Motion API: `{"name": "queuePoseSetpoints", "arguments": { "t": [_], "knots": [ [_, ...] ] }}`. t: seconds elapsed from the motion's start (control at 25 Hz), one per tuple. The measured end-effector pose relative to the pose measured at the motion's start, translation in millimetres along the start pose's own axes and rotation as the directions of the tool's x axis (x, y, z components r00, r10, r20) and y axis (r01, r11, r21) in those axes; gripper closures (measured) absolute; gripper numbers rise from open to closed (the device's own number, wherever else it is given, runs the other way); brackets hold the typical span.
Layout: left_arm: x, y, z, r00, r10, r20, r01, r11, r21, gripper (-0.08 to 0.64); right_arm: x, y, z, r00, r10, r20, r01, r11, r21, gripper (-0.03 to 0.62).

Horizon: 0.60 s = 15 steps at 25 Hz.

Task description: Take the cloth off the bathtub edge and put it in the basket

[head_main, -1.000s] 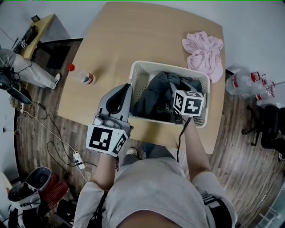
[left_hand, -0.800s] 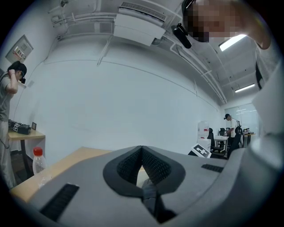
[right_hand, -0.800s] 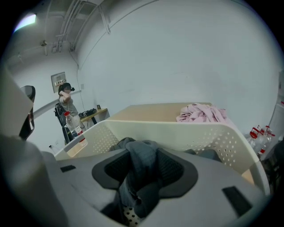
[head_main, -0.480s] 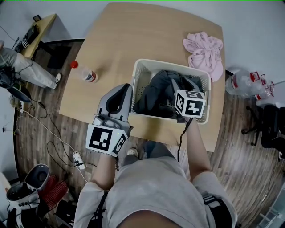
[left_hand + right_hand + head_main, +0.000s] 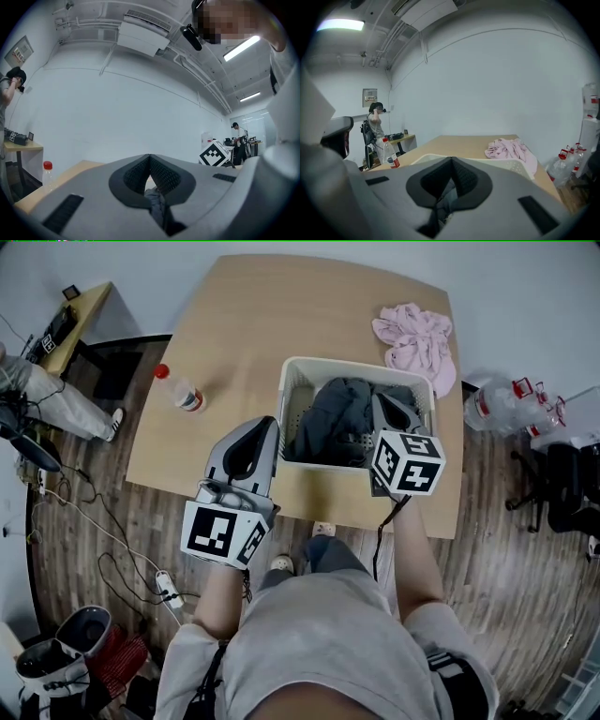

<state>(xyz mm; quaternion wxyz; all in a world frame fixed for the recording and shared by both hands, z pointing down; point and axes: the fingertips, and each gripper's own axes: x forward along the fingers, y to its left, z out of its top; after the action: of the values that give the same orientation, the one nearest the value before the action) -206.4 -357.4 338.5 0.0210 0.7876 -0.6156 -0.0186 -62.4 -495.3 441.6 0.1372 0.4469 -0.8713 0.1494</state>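
A dark grey cloth [image 5: 336, 416] lies heaped inside the white basket [image 5: 356, 365] on the wooden table. My right gripper [image 5: 382, 401] hovers over the basket's right front part, above the cloth. Its jaws have just been closing and now meet at the tips, shut, with nothing pinched; the cloth [image 5: 446, 199] shows below through the gap behind them. My left gripper [image 5: 269, 423] is held level beside the basket's left front corner, its jaws also meeting at the tips. No bathtub is in view.
A crumpled pink cloth [image 5: 417, 338] lies on the table's far right corner behind the basket. A clear bottle with a red cap [image 5: 178, 392] lies at the table's left edge. Water bottles [image 5: 506, 399] stand on the floor right of the table. A person stands at the far left.
My right gripper has risen out of the basket, clear of the grey cloth, which stays inside. The left gripper holds about the same place in the picture.
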Motion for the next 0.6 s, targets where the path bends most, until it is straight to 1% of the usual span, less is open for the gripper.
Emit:
{"name": "queuePoseSetpoints", "arguments": {
  "t": [0.24,0.6],
  "knots": [
    [-22.6,-15.0,10.0,0.998,-0.061,0.023,0.06,0.998,0.011,0.546,-49.6,21.0,14.6,0.996,-0.021,0.083,0.021,1.0,0.002,0.583],
    [-57.2,-47.3,25.1,0.985,-0.163,0.055,0.161,0.986,0.034,0.546,-130.1,57.6,28.8,0.979,-0.075,0.191,0.092,0.993,-0.08,0.583]
  ]
}}
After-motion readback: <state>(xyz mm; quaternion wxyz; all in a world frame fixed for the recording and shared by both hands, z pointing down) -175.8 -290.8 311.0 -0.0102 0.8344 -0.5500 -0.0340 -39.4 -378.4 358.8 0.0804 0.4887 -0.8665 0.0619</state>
